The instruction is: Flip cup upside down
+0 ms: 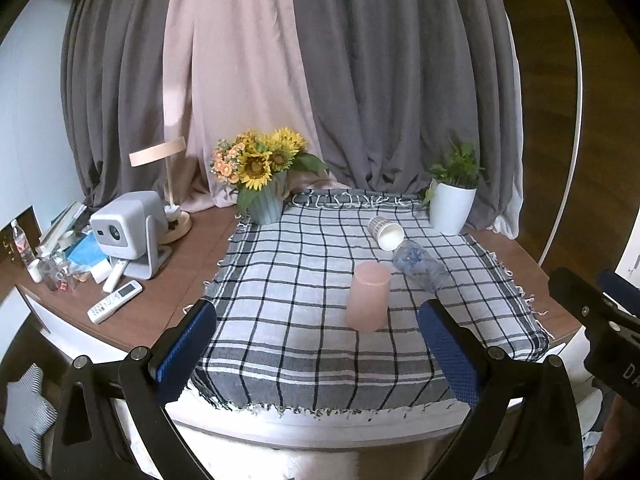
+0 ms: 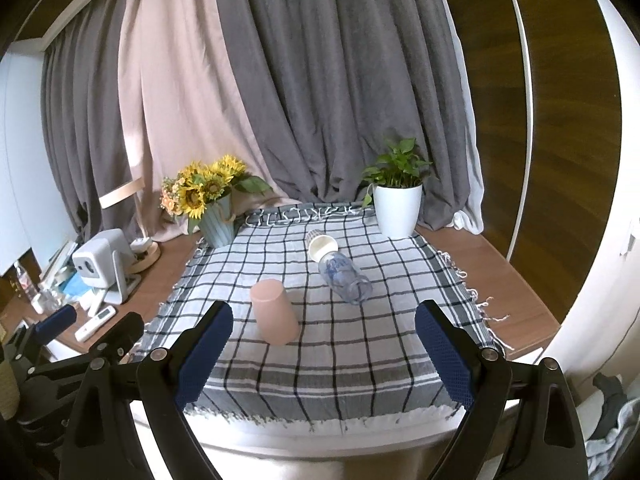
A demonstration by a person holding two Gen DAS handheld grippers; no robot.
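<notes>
A pink cup (image 1: 368,298) stands mouth-down on the checked cloth (image 1: 280,320); it also shows in the right wrist view (image 2: 275,312). A white patterned paper cup (image 1: 385,233) lies on its side farther back, its mouth toward me, also in the right wrist view (image 2: 321,245). A clear plastic bottle (image 1: 420,266) lies beside it (image 2: 345,276). My left gripper (image 1: 316,344) is open and empty, above the table's near edge. My right gripper (image 2: 324,344) is open and empty, likewise back from the cups.
A sunflower vase (image 1: 264,200) stands at the cloth's back left, a white potted plant (image 1: 452,204) at the back right. A projector (image 1: 126,232), lamp (image 1: 168,184), remotes (image 1: 114,300) and clutter fill the left of the table. Curtains hang behind.
</notes>
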